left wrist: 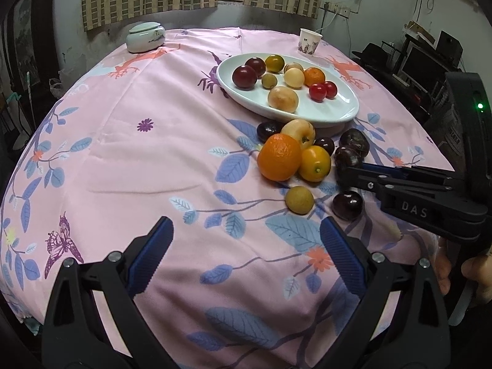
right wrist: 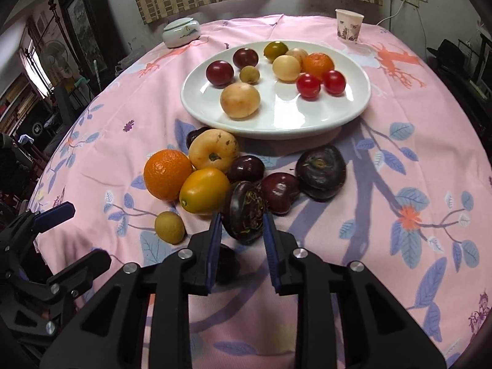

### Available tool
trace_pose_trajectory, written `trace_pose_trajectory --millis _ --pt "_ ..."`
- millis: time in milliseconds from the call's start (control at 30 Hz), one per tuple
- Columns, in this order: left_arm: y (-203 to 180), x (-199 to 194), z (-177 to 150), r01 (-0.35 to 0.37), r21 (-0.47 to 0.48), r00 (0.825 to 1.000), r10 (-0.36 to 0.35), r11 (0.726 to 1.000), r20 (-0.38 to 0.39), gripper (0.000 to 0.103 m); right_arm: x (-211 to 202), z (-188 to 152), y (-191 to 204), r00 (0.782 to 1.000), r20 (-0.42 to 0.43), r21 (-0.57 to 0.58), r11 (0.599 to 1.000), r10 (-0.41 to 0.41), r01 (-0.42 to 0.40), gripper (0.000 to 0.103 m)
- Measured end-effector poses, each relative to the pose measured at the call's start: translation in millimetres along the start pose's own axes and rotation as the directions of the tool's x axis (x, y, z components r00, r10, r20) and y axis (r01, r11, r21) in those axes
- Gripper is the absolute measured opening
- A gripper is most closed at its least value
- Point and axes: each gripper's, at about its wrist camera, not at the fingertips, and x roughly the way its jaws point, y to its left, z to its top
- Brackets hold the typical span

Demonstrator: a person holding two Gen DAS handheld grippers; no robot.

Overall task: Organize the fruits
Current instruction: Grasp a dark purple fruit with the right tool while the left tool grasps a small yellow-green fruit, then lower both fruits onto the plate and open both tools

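A white oval plate [right wrist: 344,113] [left wrist: 338,113] holds several fruits: dark plums, cherry tomatoes, an orange and pale round fruits. In front of it, loose fruits lie on the pink cloth: an orange [right wrist: 167,173] [left wrist: 279,156], a yellow kumquat [right wrist: 204,190], a pale apple-like fruit [right wrist: 213,149], a small longan [right wrist: 169,227] and several dark fruits. My right gripper [right wrist: 241,223] is shut on a dark water chestnut [right wrist: 246,212]. My left gripper [left wrist: 246,240] is open and empty, short of the pile.
A lidded white ceramic jar [left wrist: 146,37] stands at the back left of the round table. A paper cup [left wrist: 310,41] stands at the back right. Curtains and furniture surround the table.
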Motion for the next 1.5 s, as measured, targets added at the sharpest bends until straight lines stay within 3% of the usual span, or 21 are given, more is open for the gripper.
trace_pose_trajectory --millis 267,500,567,667,733,767,800,867,1033,1067,1100,1133,1167,1300,1500 --pt "-13 15 -1 0.012 0.025 0.999 -0.011 1.000 -0.035 0.098 -30 -18 -28 0.998 0.031 0.031 0.998 -0.049 0.049 0.024" --pt "-26 28 -4 0.013 0.061 0.998 -0.009 0.998 -0.068 0.098 -16 -19 -24 1.000 0.009 0.013 1.000 0.026 -0.027 0.024" --pt "-28 31 -4 0.008 0.069 0.997 -0.003 0.998 -0.071 0.098 -8 -13 -21 1.000 0.021 -0.003 1.000 -0.018 0.018 0.031" --pt "-30 40 -1 -0.003 0.081 0.997 0.009 0.997 -0.075 0.098 11 -5 -18 0.997 -0.032 -0.037 0.997 -0.070 0.069 0.056" --pt "-31 49 0 0.004 0.083 0.996 0.003 0.997 -0.084 0.098 17 -4 -22 0.999 -0.027 -0.006 0.999 -0.038 0.037 0.053" --pt "-31 55 0 0.006 0.085 0.995 0.002 0.996 -0.096 0.098 18 -5 -25 0.999 -0.029 0.012 1.000 -0.021 0.021 0.033" --pt "-31 59 0 0.003 0.087 0.995 0.006 0.996 -0.101 0.097 17 -6 -26 0.999 -0.035 0.019 1.000 -0.001 0.002 0.033" --pt "-33 61 1 0.000 0.100 0.997 0.008 0.995 -0.079 0.096 10 -11 -24 0.999 -0.031 -0.009 0.999 -0.043 0.042 0.033" --pt "-35 63 10 -0.003 0.106 0.999 0.008 0.994 -0.042 0.070 -14 -24 -37 0.999 -0.007 0.017 0.998 -0.053 0.053 0.033" --pt "-35 63 12 -0.003 0.110 0.999 0.007 0.994 -0.034 0.061 -18 -25 -41 0.998 -0.001 0.029 0.998 -0.057 0.057 0.033" --pt "-36 64 14 0.011 0.112 0.999 -0.008 0.994 -0.033 0.044 -21 -26 -45 0.998 0.004 0.041 0.998 -0.057 0.057 0.033" --pt "-37 64 14 0.010 0.114 1.000 -0.007 0.993 -0.029 0.040 -24 -27 -48 0.998 0.008 0.051 0.997 -0.056 0.055 0.033" --pt "-39 64 15 0.014 0.113 1.000 -0.010 0.994 -0.030 0.028 -26 -28 -51 0.998 0.013 0.061 0.997 -0.054 0.053 0.033" --pt "-33 55 18 0.062 0.063 0.998 -0.060 0.996 -0.029 0.028 -36 -29 -53 0.998 0.034 0.071 0.996 -0.047 0.045 0.033" --pt "-27 24 21 0.066 0.050 0.997 -0.067 0.997 0.027 0.028 -44 -26 -43 0.998 0.062 0.058 0.998 -0.030 0.026 0.033"
